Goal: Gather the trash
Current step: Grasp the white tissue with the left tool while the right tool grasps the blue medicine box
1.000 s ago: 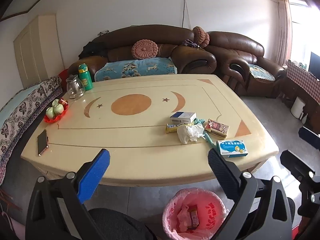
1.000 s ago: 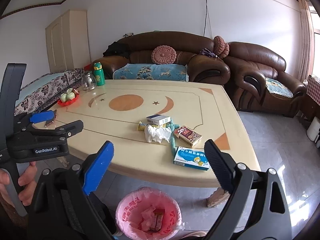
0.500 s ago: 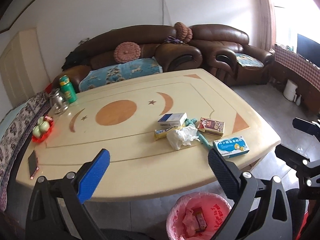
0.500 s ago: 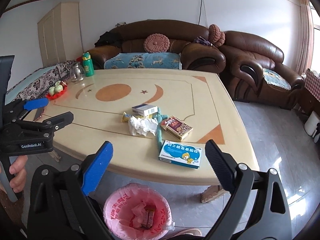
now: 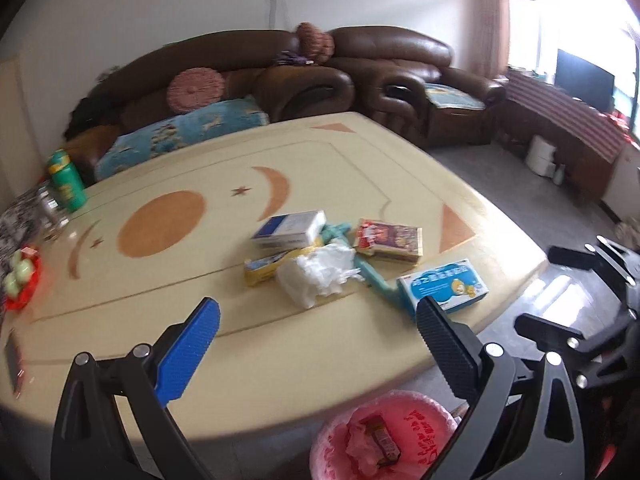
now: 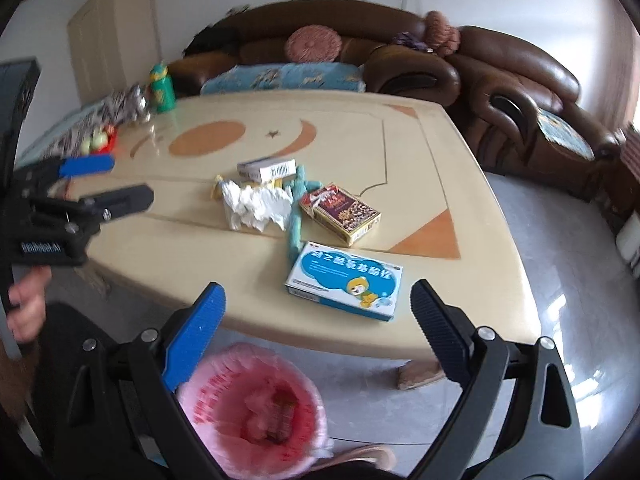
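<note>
Trash lies on the cream table (image 5: 328,160) near its front right: a crumpled white tissue (image 5: 320,270) (image 6: 258,202), a blue medicine box (image 5: 444,286) (image 6: 346,282), a brown-red box (image 5: 390,238) (image 6: 342,212), a white-blue box (image 5: 290,228) (image 6: 266,168), a yellow wrapper (image 5: 266,266) and a teal strip (image 6: 296,216). A bin with a pink bag (image 5: 384,436) (image 6: 252,404) stands below the table edge and holds some trash. My left gripper (image 5: 316,336) is open and empty above the table's front. My right gripper (image 6: 318,312) is open and empty, just short of the blue box.
A green bottle (image 5: 66,182), a glass jar (image 5: 50,204), a red dish of fruit (image 5: 20,278) and a phone (image 5: 12,356) sit at the table's left. Brown sofas (image 5: 280,80) stand behind. Grey floor (image 6: 580,280) lies to the right.
Both grippers have moved forward and closer to the trash on the table. The left view has swung to the right. Both stay open and empty.
</note>
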### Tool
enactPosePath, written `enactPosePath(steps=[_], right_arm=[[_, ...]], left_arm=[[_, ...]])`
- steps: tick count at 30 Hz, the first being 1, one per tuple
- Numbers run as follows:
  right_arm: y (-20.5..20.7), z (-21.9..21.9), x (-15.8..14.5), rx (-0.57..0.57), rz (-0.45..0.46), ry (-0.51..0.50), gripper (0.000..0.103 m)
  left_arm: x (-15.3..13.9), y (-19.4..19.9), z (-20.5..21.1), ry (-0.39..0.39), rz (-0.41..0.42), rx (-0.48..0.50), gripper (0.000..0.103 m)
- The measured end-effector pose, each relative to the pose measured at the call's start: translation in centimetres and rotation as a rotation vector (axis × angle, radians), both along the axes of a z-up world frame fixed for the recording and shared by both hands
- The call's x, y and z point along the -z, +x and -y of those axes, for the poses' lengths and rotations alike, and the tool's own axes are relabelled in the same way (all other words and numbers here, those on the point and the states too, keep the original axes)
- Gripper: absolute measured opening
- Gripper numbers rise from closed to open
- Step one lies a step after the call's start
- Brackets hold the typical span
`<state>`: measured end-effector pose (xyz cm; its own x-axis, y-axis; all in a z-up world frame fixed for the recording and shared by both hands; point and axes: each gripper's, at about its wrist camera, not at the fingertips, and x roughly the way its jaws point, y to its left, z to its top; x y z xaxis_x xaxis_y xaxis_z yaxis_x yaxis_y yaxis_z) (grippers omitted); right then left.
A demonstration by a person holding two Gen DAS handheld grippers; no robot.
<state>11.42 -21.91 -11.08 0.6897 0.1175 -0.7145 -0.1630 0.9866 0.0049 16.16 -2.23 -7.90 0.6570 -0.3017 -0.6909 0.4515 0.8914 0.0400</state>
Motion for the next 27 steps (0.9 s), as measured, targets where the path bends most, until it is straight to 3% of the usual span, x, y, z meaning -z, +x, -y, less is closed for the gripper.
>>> enactPosePath(steps=[10,16,22,27], right_arm=[[5.2,0.4,3.0,-0.252,-0.143,-0.072,0.091],[8.0,1.4,4.9,-0.378,-0.241,-0.011,0.091],[10.0,0.6,6.3,-0.56,-0.321,-0.077,0.091],[9.9,-0.3,6.5,-0.716,-0.334,-0.181,0.091]], left_arm=[[3.3,5.5,1.8,0.041,-0.053,0.213,0.096],[5.4,7.2,3.2,0.14,-0.058,0.35,0.096],[7.2,8.5,4.5,0.22,-0.096,0.437,0.096],[8.3,8.9,5.8,0.329,-0.088,0.563,0.096]])
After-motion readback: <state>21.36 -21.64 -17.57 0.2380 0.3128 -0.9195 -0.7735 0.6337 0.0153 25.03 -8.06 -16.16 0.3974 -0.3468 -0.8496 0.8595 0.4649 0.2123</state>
